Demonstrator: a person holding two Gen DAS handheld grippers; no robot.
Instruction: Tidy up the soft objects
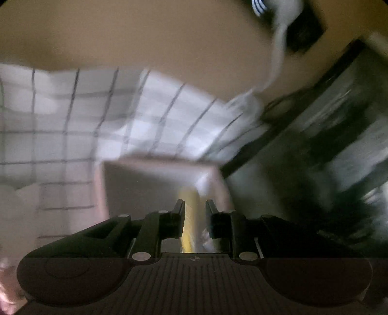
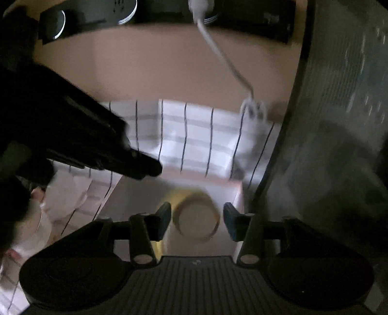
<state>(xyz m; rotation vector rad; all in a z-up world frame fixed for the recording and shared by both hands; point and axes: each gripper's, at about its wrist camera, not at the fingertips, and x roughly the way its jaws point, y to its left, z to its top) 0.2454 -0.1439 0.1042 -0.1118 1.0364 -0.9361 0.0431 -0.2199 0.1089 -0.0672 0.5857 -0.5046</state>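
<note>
A pale box (image 2: 238,193) with a pinkish rim sits on a white checked cloth (image 2: 196,135). Inside it lie a beige tape ring (image 2: 214,230) and a blurred yellow thing (image 2: 168,193). My right gripper (image 2: 197,219) hovers over the ring, open, its fingers clear of it on both sides. The left gripper (image 2: 148,168) reaches in from the left over the box's far corner. In the left wrist view the left gripper (image 1: 195,213) shows a narrow gap, with the yellow thing (image 1: 191,206) streaked through it. Blur hides whether the pads press on it. The box (image 1: 160,161) lies just ahead.
A dark mesh basket (image 2: 339,121) stands close on the right and shows again as the basket (image 1: 315,145). A white cable (image 2: 225,58) runs across the tan tabletop to the cloth. Black devices (image 2: 97,14) line the far edge. White soft lumps (image 2: 65,193) lie at left.
</note>
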